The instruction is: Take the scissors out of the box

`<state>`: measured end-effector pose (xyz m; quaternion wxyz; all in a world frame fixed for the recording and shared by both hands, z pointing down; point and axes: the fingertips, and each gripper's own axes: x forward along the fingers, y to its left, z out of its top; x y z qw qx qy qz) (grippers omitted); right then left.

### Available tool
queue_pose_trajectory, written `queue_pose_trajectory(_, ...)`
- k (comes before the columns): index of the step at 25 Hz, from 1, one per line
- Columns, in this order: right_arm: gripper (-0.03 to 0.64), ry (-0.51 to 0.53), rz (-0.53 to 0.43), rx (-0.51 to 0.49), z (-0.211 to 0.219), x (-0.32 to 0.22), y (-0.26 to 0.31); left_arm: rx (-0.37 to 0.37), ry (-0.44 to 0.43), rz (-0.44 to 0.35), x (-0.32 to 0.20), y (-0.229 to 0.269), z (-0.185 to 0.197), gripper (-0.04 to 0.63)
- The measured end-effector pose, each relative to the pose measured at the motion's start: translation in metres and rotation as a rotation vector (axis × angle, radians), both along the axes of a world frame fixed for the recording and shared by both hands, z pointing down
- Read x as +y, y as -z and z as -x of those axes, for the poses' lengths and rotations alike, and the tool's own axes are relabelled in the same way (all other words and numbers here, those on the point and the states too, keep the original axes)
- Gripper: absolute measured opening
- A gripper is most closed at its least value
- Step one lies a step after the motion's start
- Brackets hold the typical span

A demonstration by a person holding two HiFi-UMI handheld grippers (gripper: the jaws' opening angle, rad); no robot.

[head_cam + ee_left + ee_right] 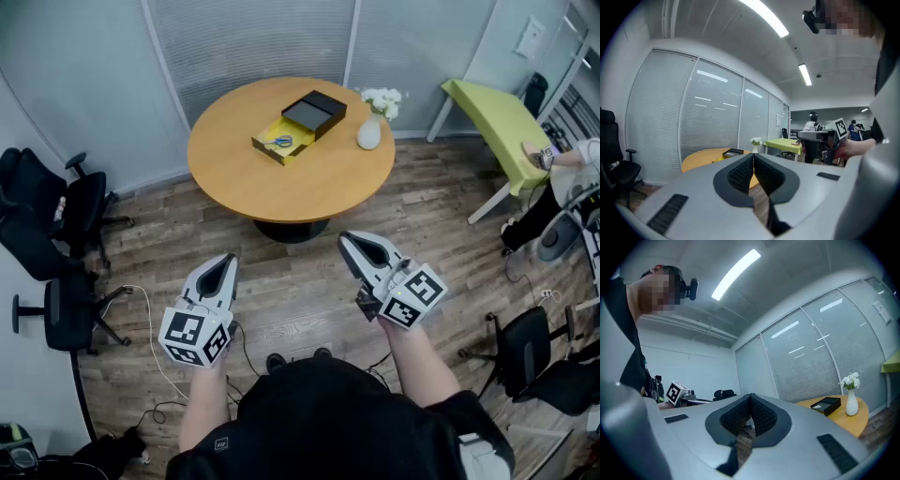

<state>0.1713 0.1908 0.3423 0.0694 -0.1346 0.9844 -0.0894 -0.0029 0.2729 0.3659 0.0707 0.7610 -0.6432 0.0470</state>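
On the round wooden table (244, 178), far ahead of me, sits an open yellow box (282, 144). Blue-handled scissors (279, 142) lie inside it, and its black lid (315, 112) rests just behind. My left gripper (228, 259) and right gripper (347, 240) hover over the wooden floor, well short of the table. Both are shut with nothing between the jaws. In the left gripper view the left gripper (753, 155) points toward the table, where the box lid (733, 151) shows. In the right gripper view the right gripper (751, 395) aims left of the black lid (826, 405).
A white vase of flowers (370, 129) stands on the table right of the box. Black office chairs (56, 225) crowd the left wall, and another chair (534, 366) is at lower right. A green table (502, 122) and a seated person (567, 169) are at the right. Cables trail on the floor (155, 347).
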Motion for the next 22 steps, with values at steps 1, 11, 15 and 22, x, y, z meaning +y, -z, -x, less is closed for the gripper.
queue_pose_trajectory(1, 0.035, -0.003, 0.002, -0.002, -0.002, -0.001, 0.000, -0.001, -0.002, -0.003, -0.001, 0.002, -0.003, 0.015)
queue_pose_trajectory(11, 0.035, -0.013, 0.015, -0.009, -0.016, -0.003, 0.000, -0.014, -0.014, -0.005, -0.003, 0.008, -0.018, 0.015)
queue_pose_trajectory(15, 0.035, -0.009, 0.025, -0.015, -0.026, 0.000, -0.004, -0.017, -0.012, -0.005, 0.002, 0.007, -0.023, 0.014)
queue_pose_trajectory(22, 0.035, 0.016, 0.069, -0.024, -0.052, 0.003, -0.014, -0.011, 0.006, 0.006, 0.006, 0.004, -0.039, 0.014)
